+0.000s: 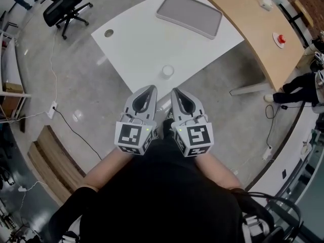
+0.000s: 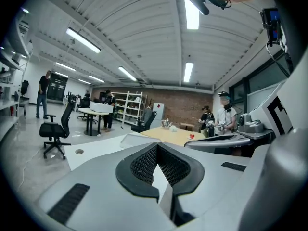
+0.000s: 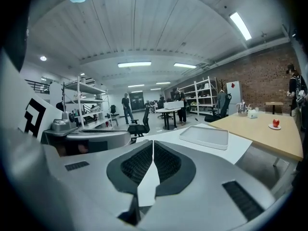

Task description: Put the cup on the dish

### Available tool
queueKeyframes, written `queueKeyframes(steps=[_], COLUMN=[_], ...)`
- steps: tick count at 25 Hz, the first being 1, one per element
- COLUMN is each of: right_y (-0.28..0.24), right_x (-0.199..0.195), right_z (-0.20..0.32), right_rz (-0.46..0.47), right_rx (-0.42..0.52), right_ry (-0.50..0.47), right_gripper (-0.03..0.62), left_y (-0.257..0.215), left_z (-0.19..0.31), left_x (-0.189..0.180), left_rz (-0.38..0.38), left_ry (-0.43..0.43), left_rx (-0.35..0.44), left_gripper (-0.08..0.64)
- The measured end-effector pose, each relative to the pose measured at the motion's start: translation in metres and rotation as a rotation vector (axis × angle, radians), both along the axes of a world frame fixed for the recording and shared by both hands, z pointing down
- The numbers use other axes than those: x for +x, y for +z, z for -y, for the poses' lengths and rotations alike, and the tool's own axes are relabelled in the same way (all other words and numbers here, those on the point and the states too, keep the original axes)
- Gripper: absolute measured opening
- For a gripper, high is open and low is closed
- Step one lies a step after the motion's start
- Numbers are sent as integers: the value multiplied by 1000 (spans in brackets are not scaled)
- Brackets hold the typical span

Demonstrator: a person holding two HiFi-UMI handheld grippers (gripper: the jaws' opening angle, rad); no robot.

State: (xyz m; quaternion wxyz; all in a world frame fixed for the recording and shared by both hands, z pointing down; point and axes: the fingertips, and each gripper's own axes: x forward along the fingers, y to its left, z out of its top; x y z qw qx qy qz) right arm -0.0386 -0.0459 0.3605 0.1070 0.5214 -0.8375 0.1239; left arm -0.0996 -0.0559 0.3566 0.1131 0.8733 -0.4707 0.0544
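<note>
Your left gripper [image 1: 150,89], right gripper [image 1: 175,91]: both jaws closed, empty, near cup [image 1: 168,71]; dish [image 1: 189,14] well apart on table [image 1: 136,39].

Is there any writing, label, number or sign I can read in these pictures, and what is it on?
No words or numbers can be read anywhere.
Left tool and right tool, on their cubes: black-and-white square patterns only, no letters.
White panel by the brick wall: a red mark, too small to read.
</note>
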Motion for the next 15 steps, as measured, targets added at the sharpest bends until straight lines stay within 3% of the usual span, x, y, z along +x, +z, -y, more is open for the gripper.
queueKeyframes(steps=[6,15], right_y=[35,111], right_x=[12,24], right_z=[31,84], right_rz=[-76,-128], right_rx=[-18,-152], right_ry=[-100,-238], right_gripper=[15,17], left_y=[29,85], left_z=[34,96], left_x=[15,33], left_rz=[50,116], left_ry=[-47,-103], left_rx=[-30,-107], left_gripper=[6,6])
